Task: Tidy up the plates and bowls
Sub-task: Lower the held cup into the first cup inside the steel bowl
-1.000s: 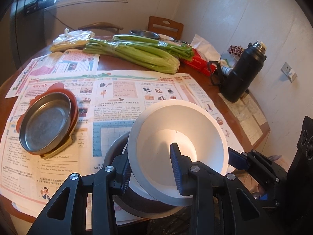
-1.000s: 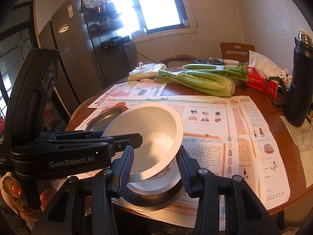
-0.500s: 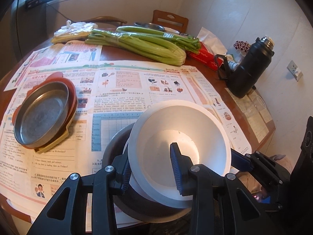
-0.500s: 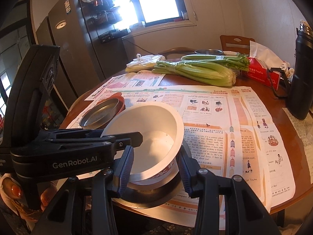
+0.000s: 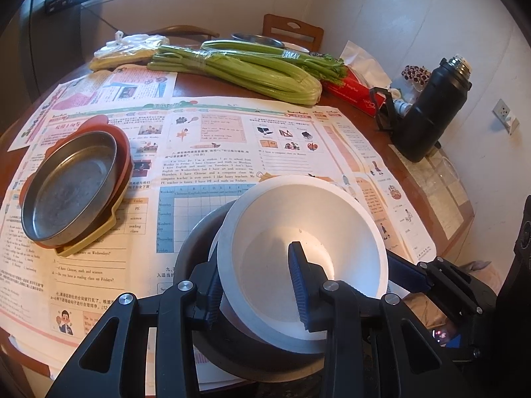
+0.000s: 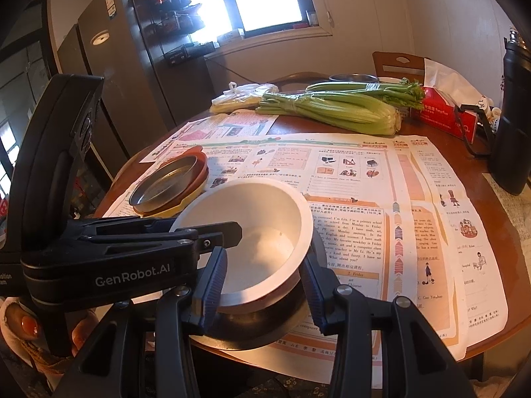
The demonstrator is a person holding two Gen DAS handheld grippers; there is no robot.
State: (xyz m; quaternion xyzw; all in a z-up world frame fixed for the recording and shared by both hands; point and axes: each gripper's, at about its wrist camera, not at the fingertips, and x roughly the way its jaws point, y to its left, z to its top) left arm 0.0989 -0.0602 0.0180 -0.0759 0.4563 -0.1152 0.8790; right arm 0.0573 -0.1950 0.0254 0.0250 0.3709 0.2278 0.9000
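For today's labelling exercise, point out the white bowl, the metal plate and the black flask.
white bowl (image 5: 265, 232), left wrist view, on its inner wall.
metal plate (image 5: 69, 195), left wrist view, on its flat bottom.
black flask (image 5: 428, 112), left wrist view, on the middle of its body.

Each gripper, the left gripper (image 5: 257, 287) and the right gripper (image 6: 264, 282), has 2 matte black linkage arms with round silver screws and ribbed blue pads (image 6: 212, 282). White "GenRobot.AI" lettering marks the left unit's black housing. Fingernails below it wear orange-red polish.
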